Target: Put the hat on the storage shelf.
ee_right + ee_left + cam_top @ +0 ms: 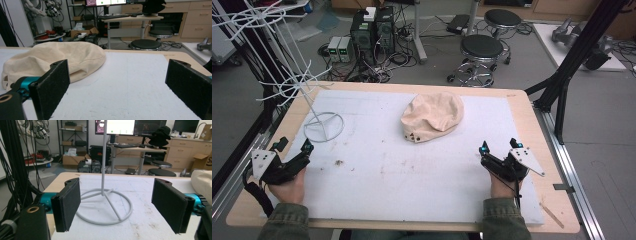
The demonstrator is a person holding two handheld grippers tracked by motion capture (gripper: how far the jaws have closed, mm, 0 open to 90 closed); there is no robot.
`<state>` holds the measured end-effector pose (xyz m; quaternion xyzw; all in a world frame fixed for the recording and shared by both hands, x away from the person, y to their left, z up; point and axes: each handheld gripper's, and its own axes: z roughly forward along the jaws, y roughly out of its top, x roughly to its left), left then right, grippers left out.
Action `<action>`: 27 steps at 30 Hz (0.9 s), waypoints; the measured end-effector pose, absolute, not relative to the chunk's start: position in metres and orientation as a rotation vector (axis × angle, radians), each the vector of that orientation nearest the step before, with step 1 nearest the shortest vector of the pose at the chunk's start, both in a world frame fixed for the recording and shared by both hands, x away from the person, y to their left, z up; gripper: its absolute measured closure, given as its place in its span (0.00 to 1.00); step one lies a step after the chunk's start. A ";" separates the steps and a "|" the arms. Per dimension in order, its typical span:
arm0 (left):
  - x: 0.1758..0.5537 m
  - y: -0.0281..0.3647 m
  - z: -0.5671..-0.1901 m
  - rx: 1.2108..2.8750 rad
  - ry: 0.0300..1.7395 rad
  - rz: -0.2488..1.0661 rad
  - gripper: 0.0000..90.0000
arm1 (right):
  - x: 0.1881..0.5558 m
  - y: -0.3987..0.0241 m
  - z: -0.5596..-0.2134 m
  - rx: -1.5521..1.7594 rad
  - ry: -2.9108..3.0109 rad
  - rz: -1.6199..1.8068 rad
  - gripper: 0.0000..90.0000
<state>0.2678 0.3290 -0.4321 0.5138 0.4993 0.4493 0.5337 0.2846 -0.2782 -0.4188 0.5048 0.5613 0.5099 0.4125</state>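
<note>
The cream-coloured soft cloth cap (432, 117) looks light and floppy; I'd guess it will sag and fold when lifted, so a pinch at its rim or a gathered crease would serve best. It lies crumpled in a low mound, small dark eyelets near one edge, on the white foam board (387, 175) toward the far middle of the table. To its left stands a white wire rack (302, 80) on a ring base. The left gripper (296, 146) and right gripper (498, 145) rest near the table's front corners, well apart from the cap, jaws spread wide and holding nothing.
</note>
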 end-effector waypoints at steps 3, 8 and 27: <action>0.268 0.329 -0.432 1.226 1.191 1.068 0.26 | 0.285 -0.278 -0.419 1.269 1.411 1.282 0.05; 0.268 0.328 -0.432 1.230 1.189 1.059 0.26 | 0.286 -0.280 -0.418 1.267 1.402 1.290 0.05; 0.270 0.324 -0.433 1.245 1.186 1.045 0.26 | 0.303 -0.279 -0.383 1.214 1.476 1.293 0.05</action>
